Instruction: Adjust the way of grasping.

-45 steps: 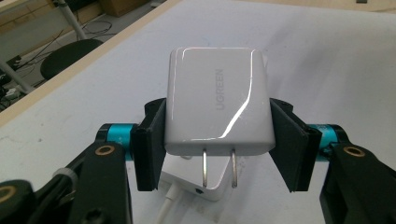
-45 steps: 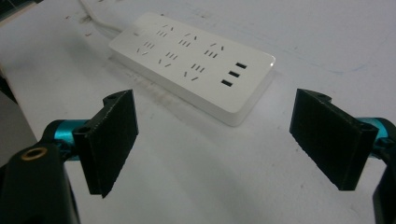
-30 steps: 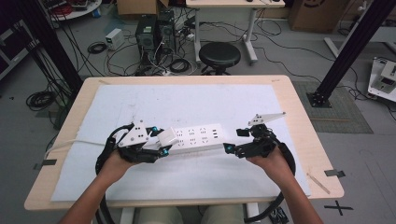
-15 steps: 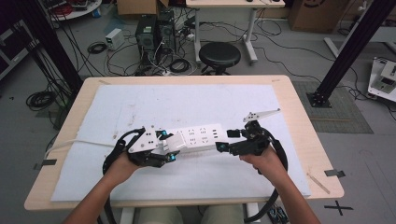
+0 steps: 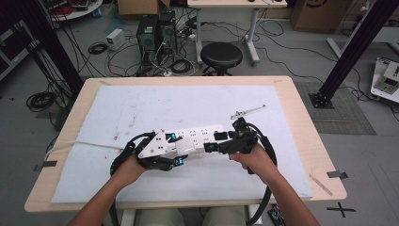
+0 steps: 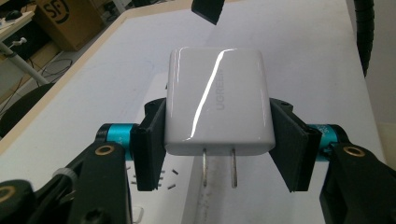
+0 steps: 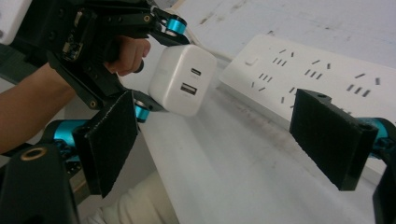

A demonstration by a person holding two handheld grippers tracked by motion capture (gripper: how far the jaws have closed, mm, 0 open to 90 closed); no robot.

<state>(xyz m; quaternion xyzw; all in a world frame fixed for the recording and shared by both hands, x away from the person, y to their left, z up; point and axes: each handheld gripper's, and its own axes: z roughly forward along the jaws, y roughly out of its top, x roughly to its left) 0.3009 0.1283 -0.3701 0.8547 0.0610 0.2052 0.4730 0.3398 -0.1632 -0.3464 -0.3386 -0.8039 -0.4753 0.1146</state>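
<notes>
I count one white charger (image 6: 218, 100), pinched flat between the two black jaws of my left gripper (image 6: 219, 140); both pads press its sides, and its two metal prongs point toward the camera in the left gripper view. In the right gripper view the same charger (image 7: 183, 86) shows two ports on its face, one above the other, and hangs clear of the surface, just beside the near end of the power strip (image 7: 317, 77). There is one power strip (image 5: 200, 137), white, lying flat on the white mat (image 5: 141, 106) that covers the wooden bench (image 5: 308, 127), between my two hands. I count several rows of sockets on it and one switch at its end; an exact socket count I cannot give. My right gripper (image 7: 224, 140) has its two jaws spread wide with nothing between the pads, pointed along the strip toward the left gripper (image 7: 100, 51). In the high view the left gripper (image 5: 162, 150) and right gripper (image 5: 221, 143) face each other over the strip, near but apart. One thin pale stick (image 5: 248, 112) lies on the mat beyond the right gripper.
</notes>
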